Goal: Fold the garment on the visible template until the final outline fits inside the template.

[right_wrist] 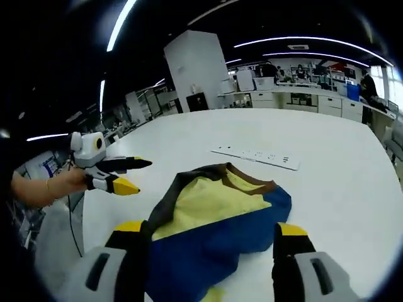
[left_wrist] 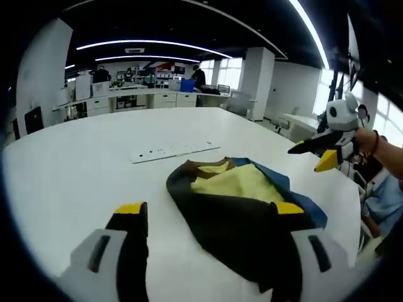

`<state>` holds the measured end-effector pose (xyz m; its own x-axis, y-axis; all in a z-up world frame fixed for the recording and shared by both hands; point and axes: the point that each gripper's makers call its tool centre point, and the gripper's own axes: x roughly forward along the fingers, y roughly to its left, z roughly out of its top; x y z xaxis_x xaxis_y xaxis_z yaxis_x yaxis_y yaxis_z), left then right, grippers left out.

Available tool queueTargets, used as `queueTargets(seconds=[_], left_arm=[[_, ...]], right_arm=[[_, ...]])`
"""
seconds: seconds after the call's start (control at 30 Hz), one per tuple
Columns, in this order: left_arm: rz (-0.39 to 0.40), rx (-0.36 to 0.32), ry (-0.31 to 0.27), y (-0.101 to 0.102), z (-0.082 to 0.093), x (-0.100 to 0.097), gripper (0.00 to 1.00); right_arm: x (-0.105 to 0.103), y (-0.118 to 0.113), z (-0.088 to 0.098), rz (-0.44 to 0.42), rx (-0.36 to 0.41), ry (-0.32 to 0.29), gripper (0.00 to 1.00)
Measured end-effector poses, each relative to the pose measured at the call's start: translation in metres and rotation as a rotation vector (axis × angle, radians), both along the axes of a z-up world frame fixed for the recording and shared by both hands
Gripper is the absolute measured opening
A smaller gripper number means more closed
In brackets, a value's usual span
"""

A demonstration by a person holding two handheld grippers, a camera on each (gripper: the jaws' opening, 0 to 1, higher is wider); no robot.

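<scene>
A crumpled garment [left_wrist: 242, 211] of dark brown, yellow and blue cloth lies on the white table [left_wrist: 94, 163]. In the left gripper view its dark side faces me, and my left gripper [left_wrist: 209, 211] stands open just above its near edge, gripping nothing. A hand holds my right gripper [left_wrist: 317, 156] in the air at the garment's far right, jaws apart. In the right gripper view the garment [right_wrist: 214, 211] shows its blue and yellow side, with my right gripper [right_wrist: 209, 228] open over the blue cloth. The left gripper [right_wrist: 140, 176] hovers at the left, open and off the cloth.
A flat white power strip [left_wrist: 173, 151] [right_wrist: 255, 155] lies on the table just beyond the garment. The table edge curves round on the person's side [left_wrist: 352, 207]. Desks, pillars, chairs and people stand far back in the office.
</scene>
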<state>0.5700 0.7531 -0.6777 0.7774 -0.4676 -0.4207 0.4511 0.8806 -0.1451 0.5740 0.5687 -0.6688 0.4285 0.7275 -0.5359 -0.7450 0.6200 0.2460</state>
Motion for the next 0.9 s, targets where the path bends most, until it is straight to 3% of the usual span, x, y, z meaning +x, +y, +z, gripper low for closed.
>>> queueTargets(seconds=[0.3,0.63,0.73,0.9], left_arm=[[-0.036,0.027,0.021,-0.010,-0.009,-0.037,0.71],[-0.034,0.077,0.055,-0.015,-0.031,-0.066,0.57],[0.004,0.029,0.053,-0.015,-0.033,-0.071,0.52],[0.035,0.008,0.086,-0.015,-0.046,-0.080,0.46]], right_arm=[[-0.036,0.004,-0.003,0.063,-0.022,-0.023,0.74],[-0.076,0.018,-0.016,0.142,-0.026,-0.043,0.66],[-0.085,0.020,-0.021,0.158,-0.038,-0.042,0.62],[-0.097,0.023,-0.031,0.173,-0.062,-0.061,0.55]])
